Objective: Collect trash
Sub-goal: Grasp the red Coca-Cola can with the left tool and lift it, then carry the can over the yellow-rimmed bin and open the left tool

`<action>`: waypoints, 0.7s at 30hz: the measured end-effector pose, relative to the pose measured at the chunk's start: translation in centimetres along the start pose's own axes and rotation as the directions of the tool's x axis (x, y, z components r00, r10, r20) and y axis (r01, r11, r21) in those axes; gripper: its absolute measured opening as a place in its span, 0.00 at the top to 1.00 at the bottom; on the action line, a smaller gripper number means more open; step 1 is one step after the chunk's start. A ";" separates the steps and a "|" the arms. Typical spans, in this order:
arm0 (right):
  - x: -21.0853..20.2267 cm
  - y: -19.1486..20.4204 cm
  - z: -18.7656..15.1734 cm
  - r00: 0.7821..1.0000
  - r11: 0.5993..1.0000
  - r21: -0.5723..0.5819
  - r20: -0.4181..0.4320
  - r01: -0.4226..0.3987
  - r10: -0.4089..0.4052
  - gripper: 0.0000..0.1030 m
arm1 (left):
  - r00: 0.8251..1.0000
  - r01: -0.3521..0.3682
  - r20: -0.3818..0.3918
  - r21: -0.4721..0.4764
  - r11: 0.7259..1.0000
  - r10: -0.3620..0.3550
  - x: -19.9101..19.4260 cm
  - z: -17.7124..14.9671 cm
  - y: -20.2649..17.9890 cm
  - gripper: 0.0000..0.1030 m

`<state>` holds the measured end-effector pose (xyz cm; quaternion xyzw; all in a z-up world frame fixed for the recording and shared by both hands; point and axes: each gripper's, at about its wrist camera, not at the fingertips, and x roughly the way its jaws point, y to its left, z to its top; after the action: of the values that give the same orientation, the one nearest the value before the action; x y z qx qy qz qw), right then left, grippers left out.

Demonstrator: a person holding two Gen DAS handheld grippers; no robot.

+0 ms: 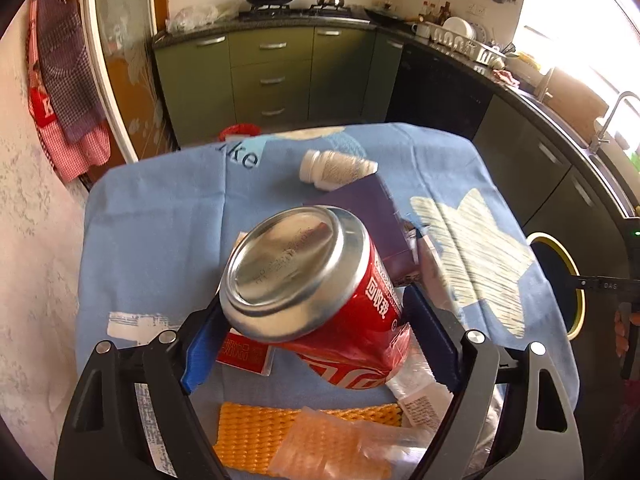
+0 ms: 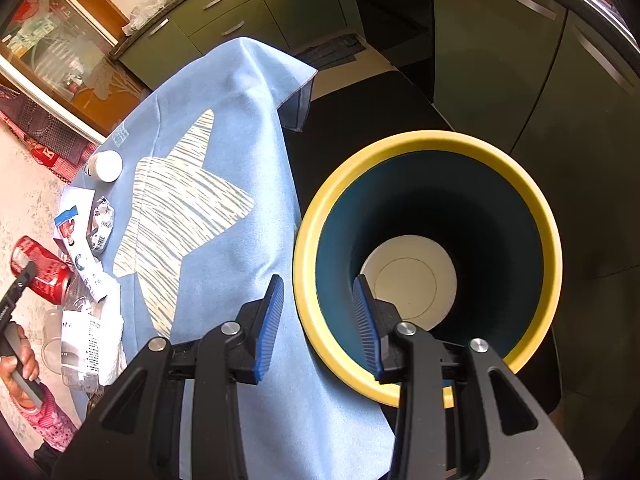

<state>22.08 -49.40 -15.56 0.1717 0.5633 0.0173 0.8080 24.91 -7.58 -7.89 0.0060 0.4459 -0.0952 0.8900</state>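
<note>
Trash still covers most of the desk (image 1: 160, 208), so by my judgement collecting has barely begun. Left gripper (image 1: 320, 332) has its blue ribbed fingers clamped on a red aluminium can (image 1: 320, 284), lifted with its shiny concave base toward the camera. Right gripper (image 2: 318, 320) hangs with fingers apart and empty, straddling the yellow rim of the bin (image 2: 554, 248), whose dark blue inside holds nothing visible. Left on the soft blue cloth: a white plastic bottle (image 1: 336, 168), a purple carton (image 1: 380, 220), orange foam netting (image 1: 256, 432), and crinkly clear wrappers.
</note>
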 end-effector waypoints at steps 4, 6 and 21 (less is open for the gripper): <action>-0.6 -0.6 -0.3 1.000 1.000 0.008 0.016 -0.008 0.008 0.66 | 0.999 0.030 0.043 0.047 0.998 -0.032 -2.5 0.5 -1.7 0.19; -0.9 -1.0 -0.6 1.000 1.000 0.014 0.024 -0.009 0.009 0.66 | 0.997 0.046 0.063 0.074 0.996 -0.050 -3.6 0.8 -2.9 0.19; -5.3 -7.4 -4.8 0.993 0.994 0.110 0.120 0.001 -0.014 0.66 | 0.961 0.230 0.069 0.340 0.912 -0.268 -6.2 4.3 -18.6 0.23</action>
<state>14.55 -56.33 -14.43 0.2143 0.5143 -0.0271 0.8299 21.46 -25.28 0.96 0.0918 0.3693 -0.2813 0.8810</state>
